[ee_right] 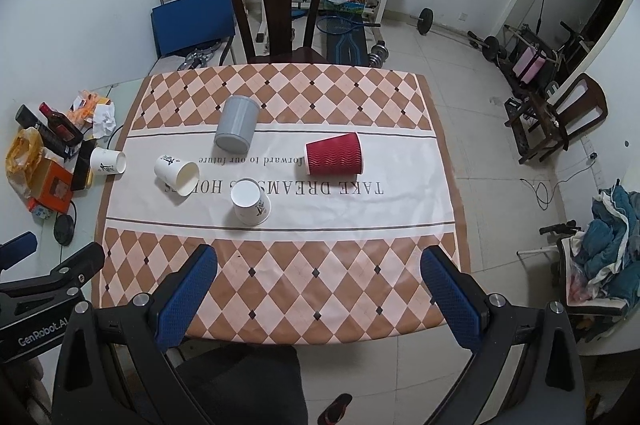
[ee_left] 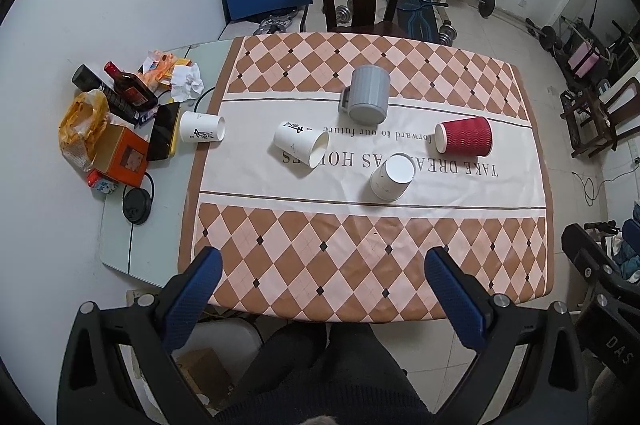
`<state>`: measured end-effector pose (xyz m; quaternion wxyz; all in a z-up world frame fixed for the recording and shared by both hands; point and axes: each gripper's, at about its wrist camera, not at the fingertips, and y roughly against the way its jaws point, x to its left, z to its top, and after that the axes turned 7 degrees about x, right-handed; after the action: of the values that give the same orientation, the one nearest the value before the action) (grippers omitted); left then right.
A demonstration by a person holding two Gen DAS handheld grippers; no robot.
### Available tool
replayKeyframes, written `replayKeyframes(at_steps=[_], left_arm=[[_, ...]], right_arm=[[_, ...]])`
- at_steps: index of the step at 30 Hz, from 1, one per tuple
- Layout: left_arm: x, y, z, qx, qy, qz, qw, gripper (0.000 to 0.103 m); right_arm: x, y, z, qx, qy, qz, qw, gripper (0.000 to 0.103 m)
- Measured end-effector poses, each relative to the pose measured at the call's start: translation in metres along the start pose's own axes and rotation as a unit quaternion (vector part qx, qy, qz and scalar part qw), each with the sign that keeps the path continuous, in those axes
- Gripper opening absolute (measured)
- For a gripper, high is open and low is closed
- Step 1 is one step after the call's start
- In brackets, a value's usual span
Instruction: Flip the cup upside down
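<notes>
We hold the left gripper point(ee_left: 322, 277) and the right gripper point(ee_right: 318, 275) wide open and empty above the near edge of the tabletop point(ee_right: 280, 289). Relative to the grey mug point(ee_left: 366, 95), the red cup point(ee_left: 464, 141) lies on its side to the right, one white cup point(ee_left: 301, 149) lies sideways nearer and left, another point(ee_left: 392, 176) stands upside down nearer us.

The left gripper point(ee_left: 322, 295) is hanging above the near edge of the table point(ee_left: 168, 225), its blue fingers point(ee_left: 192, 299) standing wide apart with nothing between them. On the tablecloth point(ee_left: 360, 249), a white paper cup point(ee_left: 392, 177) is sitting upside down near the middle. Another white cup point(ee_left: 301, 144) is lying on its side to its left, a red cup point(ee_left: 464, 137) is lying towards the right edge, and a grey mug point(ee_left: 366, 95) is resting beyond them. A third white cup point(ee_left: 202, 133) is lying at the cloth's left edge.
</notes>
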<state>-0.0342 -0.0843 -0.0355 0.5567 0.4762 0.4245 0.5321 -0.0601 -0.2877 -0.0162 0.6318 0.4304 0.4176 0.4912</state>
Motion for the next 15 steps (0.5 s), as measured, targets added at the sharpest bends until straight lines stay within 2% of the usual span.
replayKeyframes(at_steps=[15], left_arm=[[-0.0038,-0.0016,0.0040,0.004,0.001,-0.002,1.0000,0.103]], right_arm=[[-0.0033,-0.0043,0.0019,0.001,0.000,0.000,1.000,0.103]])
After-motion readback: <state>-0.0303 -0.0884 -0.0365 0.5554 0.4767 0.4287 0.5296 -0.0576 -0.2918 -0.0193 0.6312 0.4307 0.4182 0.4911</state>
